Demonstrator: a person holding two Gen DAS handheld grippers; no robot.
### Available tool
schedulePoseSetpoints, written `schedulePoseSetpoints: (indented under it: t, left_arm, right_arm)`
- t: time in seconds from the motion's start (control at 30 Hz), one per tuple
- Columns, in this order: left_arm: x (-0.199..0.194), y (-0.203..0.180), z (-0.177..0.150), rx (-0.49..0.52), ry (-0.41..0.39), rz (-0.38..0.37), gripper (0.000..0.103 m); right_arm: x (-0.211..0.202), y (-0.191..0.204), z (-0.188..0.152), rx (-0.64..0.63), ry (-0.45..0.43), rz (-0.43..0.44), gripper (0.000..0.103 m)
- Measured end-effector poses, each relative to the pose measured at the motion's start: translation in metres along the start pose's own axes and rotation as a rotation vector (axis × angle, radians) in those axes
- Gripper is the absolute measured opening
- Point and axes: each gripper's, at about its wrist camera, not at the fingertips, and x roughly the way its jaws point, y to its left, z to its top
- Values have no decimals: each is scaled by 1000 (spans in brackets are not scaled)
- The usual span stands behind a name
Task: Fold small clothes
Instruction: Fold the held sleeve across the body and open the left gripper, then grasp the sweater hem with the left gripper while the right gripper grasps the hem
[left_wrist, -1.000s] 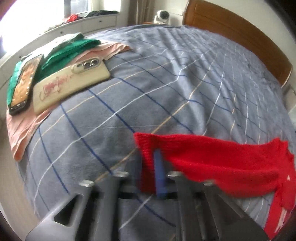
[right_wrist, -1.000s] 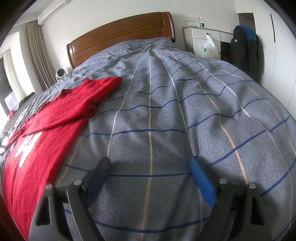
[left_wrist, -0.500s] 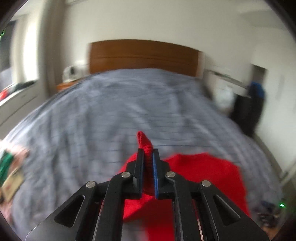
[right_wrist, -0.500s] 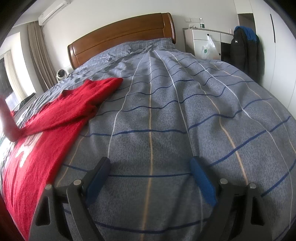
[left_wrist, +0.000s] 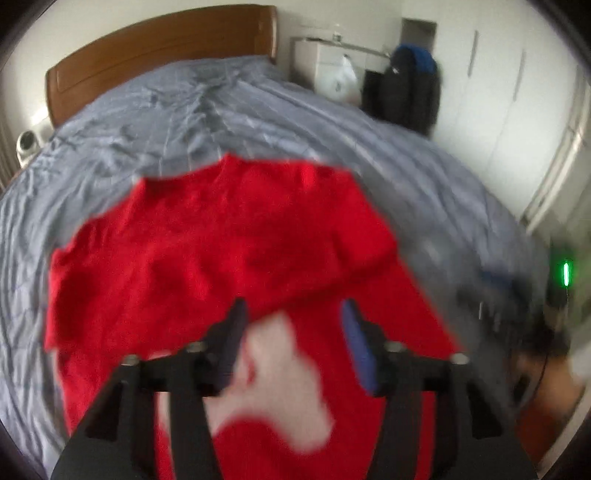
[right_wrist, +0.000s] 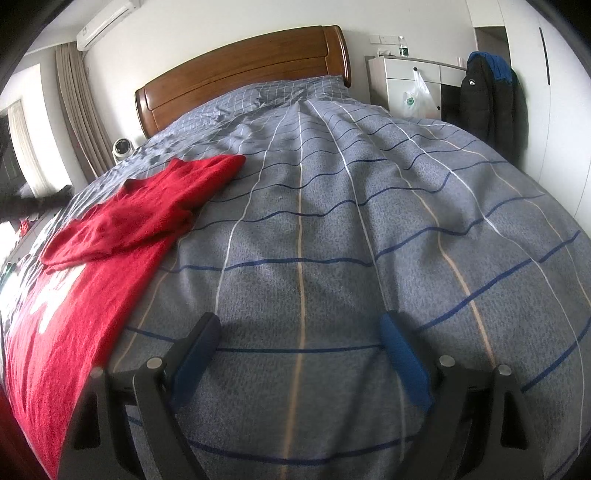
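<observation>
A red knitted sweater (left_wrist: 221, 240) with a white motif (left_wrist: 273, 373) lies on the grey checked bed cover (left_wrist: 184, 110). One sleeve is folded across its body. My left gripper (left_wrist: 293, 310) hovers over the sweater, its jaws opening, with no cloth pinched between them; this view is blurred. In the right wrist view the sweater (right_wrist: 129, 221) lies at the left, with the sleeve laid over the chest. My right gripper (right_wrist: 299, 325) stands open and empty over bare cover, to the right of the sweater.
A wooden headboard (right_wrist: 243, 70) closes the far end of the bed. A white cabinet (right_wrist: 410, 85) with a plastic bag and a dark hanging jacket (right_wrist: 487, 99) stand at the far right. A small white camera (right_wrist: 121, 147) sits by the headboard.
My left gripper swung across the sweater with a sleeve end pinched in it, then let go. The sleeve now lies folded over the body. The right gripper stayed still.
</observation>
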Motion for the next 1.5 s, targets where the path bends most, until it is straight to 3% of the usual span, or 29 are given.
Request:
schedulePoseSetpoints:
  t: [0.13, 0.2, 0.3, 0.4, 0.5, 0.6, 0.73, 0.9, 1.07, 1.5]
  left_arm:
    - [-29, 42, -47, -9, -24, 111, 73]
    - [-32, 85, -60, -83, -5, 178, 73]
    - [-30, 138, -74, -238, 16, 219, 73]
    - [-18, 163, -74, -286, 8, 252, 73]
    - [-4, 175, -79, -329, 23, 327, 73]
    - [-15, 181, -95, -435, -5, 313, 75]
    - [-35, 179, -109, -433, -7, 325, 80]
    - [-64, 187, -131, -445, -92, 386, 91]
    - [-55, 205, -167, -501, -115, 394, 92]
    - [-50, 198, -165, -448, -107, 423, 102]
  right_arm:
    - [-1, -1, -1, 4, -7, 6, 87]
    - [-1, -2, -1, 6, -11, 9, 87]
    - [-1, -2, -1, 7, -14, 11, 87]
    - [-1, -2, -1, 6, -13, 10, 87]
    - [-2, -2, -2, 5, -12, 8, 87]
    - [-1, -2, -1, 5, -11, 7, 87]
    - [-2, -2, -2, 4, -10, 6, 87]
    - [-2, -2, -2, 4, -10, 5, 87]
    - [-1, -2, -2, 0, -6, -2, 87]
    - [0, 3, 0, -12, 3, -25, 87]
